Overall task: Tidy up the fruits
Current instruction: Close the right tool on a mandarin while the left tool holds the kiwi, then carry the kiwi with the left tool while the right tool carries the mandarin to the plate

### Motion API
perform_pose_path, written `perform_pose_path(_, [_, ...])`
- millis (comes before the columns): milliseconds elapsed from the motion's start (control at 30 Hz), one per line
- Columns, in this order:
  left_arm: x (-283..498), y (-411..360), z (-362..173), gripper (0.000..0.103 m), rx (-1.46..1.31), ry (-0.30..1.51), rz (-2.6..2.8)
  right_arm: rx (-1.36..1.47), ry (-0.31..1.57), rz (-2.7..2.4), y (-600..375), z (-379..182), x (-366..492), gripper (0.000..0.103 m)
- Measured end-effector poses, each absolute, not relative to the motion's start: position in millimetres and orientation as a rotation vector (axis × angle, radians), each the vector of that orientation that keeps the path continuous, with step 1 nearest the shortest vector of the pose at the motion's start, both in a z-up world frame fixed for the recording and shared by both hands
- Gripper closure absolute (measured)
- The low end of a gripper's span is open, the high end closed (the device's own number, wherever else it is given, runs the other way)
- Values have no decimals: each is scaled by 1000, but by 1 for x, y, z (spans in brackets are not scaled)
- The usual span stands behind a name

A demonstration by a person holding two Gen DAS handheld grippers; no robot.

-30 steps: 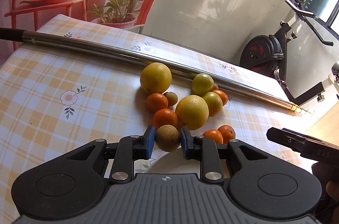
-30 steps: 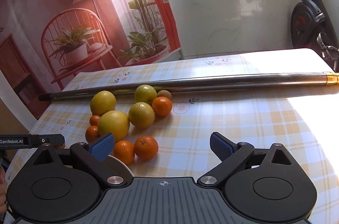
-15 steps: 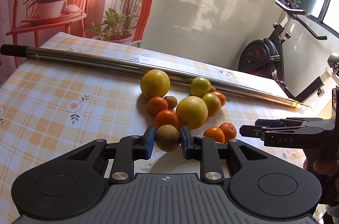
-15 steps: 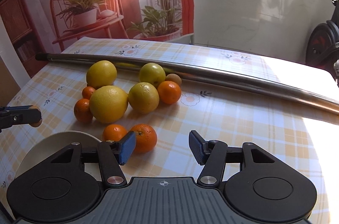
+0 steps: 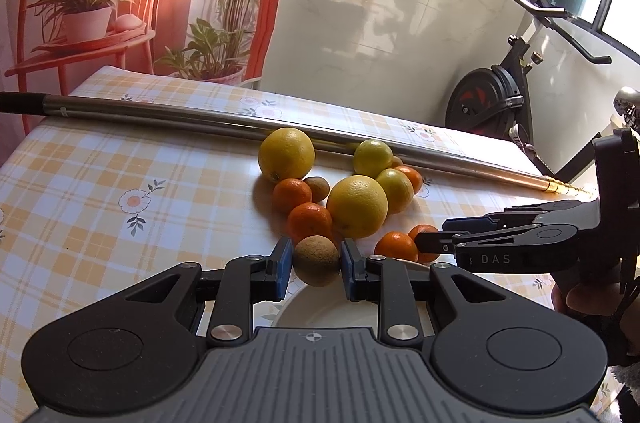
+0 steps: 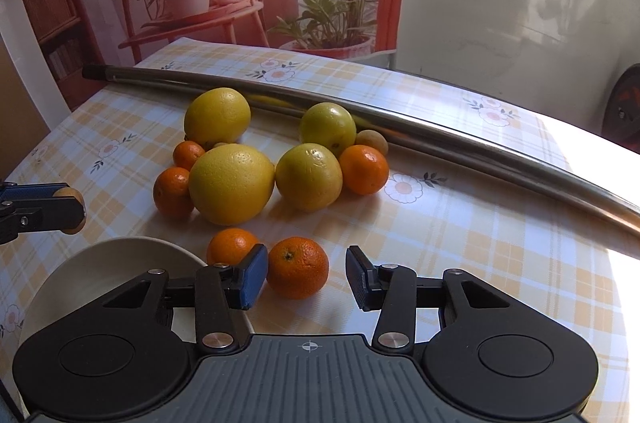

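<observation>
Left gripper pinches a brown kiwi above the white plate, so I judge placing comes next. Right gripper gapes around a mandarin on the tablecloth, awaiting my squeeze.

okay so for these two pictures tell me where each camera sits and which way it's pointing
Left wrist: sits on the left tool, facing across the checked table at the fruit pile; its fingers clamp a brown fruit above the plate; a hand shows at right.
Right wrist: sits on the right tool, open around a mandarin, facing the same pile.
Shared: plate, metal pole, big yellow citrus, and each other's tool.
</observation>
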State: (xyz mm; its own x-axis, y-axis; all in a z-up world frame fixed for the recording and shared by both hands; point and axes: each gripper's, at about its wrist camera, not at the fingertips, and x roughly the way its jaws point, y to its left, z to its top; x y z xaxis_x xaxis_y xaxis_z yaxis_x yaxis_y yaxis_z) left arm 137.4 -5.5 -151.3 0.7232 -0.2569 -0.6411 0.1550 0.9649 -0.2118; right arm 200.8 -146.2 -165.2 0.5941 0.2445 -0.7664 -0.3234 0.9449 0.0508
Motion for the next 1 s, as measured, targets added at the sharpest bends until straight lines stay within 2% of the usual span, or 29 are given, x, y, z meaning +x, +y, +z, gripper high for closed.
perform_pose_path(200, [136,-7,-153,76,-142,736,-242,-70,889,337,-148,-165,202,67])
perform_pose_path(600, [136,-10,-155,76,-131,743,-262,-112,914,378,-145,-169,196,66])
perform_pose_path(667, [136,-11,-155,76,-129,744,-264,-101,928,374,-145,-173,200,70])
perform_pose_path(833, [136,-11,-155,76,-130,751,-279,19,900,369,-159,-174,200,71])
perform_pose_path(1000, [135,-14,-158,76,-116,766,-292,12,892,352,-162,-174,194,71])
